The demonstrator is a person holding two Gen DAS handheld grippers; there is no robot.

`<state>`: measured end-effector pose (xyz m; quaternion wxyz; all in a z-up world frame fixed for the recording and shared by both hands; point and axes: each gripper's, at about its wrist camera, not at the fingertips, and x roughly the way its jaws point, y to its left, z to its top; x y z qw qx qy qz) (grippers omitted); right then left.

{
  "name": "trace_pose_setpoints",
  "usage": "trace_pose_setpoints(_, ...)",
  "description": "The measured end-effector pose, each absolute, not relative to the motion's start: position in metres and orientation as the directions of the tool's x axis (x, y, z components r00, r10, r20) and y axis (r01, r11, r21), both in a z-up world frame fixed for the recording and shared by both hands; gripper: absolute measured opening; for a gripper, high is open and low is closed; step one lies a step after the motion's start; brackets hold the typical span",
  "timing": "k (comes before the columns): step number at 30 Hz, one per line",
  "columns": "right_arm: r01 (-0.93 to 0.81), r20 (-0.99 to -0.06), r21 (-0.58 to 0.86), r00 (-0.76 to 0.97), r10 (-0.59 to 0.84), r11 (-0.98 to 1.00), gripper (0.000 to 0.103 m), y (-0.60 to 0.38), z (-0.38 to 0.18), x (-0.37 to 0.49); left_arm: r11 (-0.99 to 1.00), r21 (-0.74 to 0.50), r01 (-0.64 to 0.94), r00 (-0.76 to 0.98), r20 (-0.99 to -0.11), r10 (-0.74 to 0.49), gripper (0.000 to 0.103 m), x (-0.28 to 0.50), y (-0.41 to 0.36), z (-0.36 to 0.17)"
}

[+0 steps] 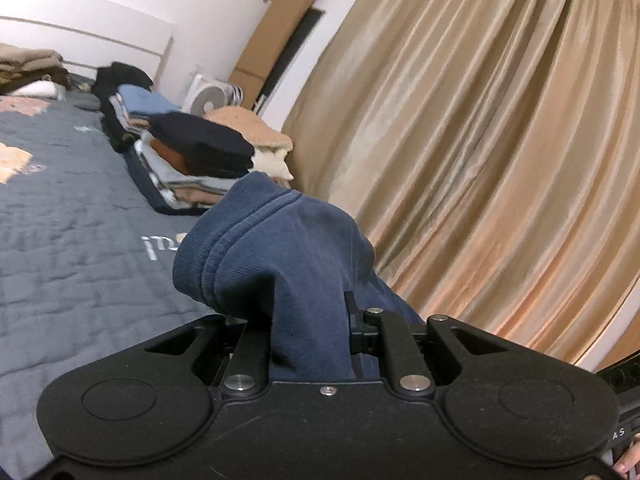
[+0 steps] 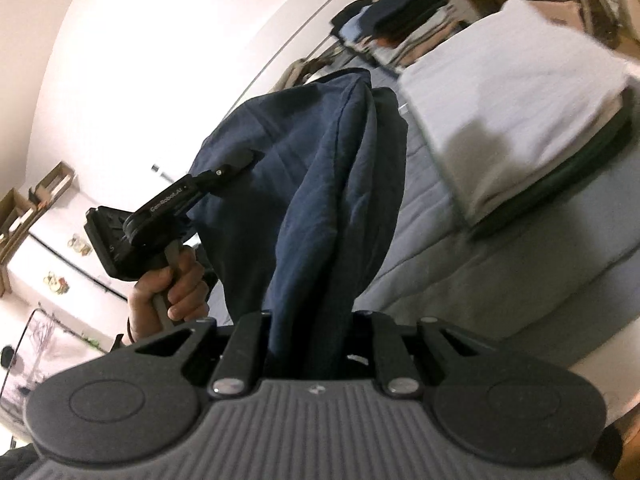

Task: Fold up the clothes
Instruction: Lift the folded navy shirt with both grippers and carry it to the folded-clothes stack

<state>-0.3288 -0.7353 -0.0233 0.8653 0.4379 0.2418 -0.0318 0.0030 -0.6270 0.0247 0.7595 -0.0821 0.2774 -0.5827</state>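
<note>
Nearest the left wrist camera, the left gripper (image 1: 310, 332) is clenched on a bunch of the blue garment (image 1: 280, 248); the cloth rises between its fingers (image 1: 352, 320) and ends in a ribbed, stitched hem curling over to the left; the rest drops away behind the gripper on the right side. The garment is off the bed (image 1: 60, 240), hanging between the two grippers.

In the right wrist view the right gripper (image 2: 310, 340) is likewise clamped on the garment (image 2: 316, 184); the fabric climbs from between its fingers in long dark folds; further up, the left gripper (image 2: 236, 164) bites the cloth's left edge, with a hand (image 2: 168, 296) wrapped round its handle.

The bed carries a grey quilted cover with pale patches and white lettering; along its far edge stands a row of folded stacks (image 1: 192, 160), the nearest topped by a dark item, the next by a light blue one; a beige pile (image 1: 28, 64) lies near the white headboard (image 1: 100, 36). A gold curtain (image 1: 480, 140) fills the right of the left view; a white fan (image 1: 212, 98) and a leaning cardboard panel (image 1: 280, 28) stand by the wall. In the right view a blurred white folded stack (image 2: 500, 120) sits on the bed just right of the garment.
</note>
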Motion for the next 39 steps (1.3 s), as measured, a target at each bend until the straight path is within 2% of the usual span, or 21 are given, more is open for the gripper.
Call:
trace_pose_setpoints(8, 0.289, -0.473, 0.689, 0.874, 0.11, 0.664, 0.014, -0.839, 0.005, -0.319, 0.288, -0.467, 0.836, 0.148, -0.313, -0.938, 0.014, 0.014, -0.733, 0.034)
trace_pose_setpoints(14, 0.242, -0.431, 0.699, 0.893, 0.127, 0.673, 0.014, -0.919, 0.021, -0.31, 0.268, -0.496, 0.826, 0.132, -0.291, -0.947, 0.014, 0.041, -0.807, 0.049)
trace_pose_setpoints(18, 0.253, -0.437, 0.749, 0.884, 0.169, 0.612, 0.014, -0.969, -0.022, -0.294, 0.322, -0.479, 0.816, 0.14, -0.378, -0.915, 0.014, 0.068, -0.855, 0.018)
trace_pose_setpoints(23, 0.313, -0.502, 0.759, 0.84, 0.206, 0.571, 0.014, -1.006, -0.089, -0.271, 0.432, -0.483, 0.761, 0.129, -0.54, -0.832, 0.015, 0.103, -0.897, -0.061)
trace_pose_setpoints(28, 0.297, -0.486, 0.775, 0.845, 0.225, 0.558, 0.015, -1.012, -0.101, -0.27, 0.424, -0.54, 0.727, 0.102, -0.526, -0.844, 0.017, 0.12, -0.891, -0.1)
trace_pose_setpoints(33, 0.282, -0.47, 0.79, 0.849, 0.243, 0.544, 0.016, -1.017, -0.114, -0.268, 0.41, -0.512, 0.755, 0.14, -0.485, -0.863, 0.016, 0.116, -0.891, -0.076)
trace_pose_setpoints(39, 0.263, -0.45, 0.808, 0.853, 0.264, 0.527, 0.016, -1.024, -0.128, -0.267, 0.458, -0.469, 0.755, 0.151, -0.554, -0.818, 0.016, 0.119, -0.901, -0.077)
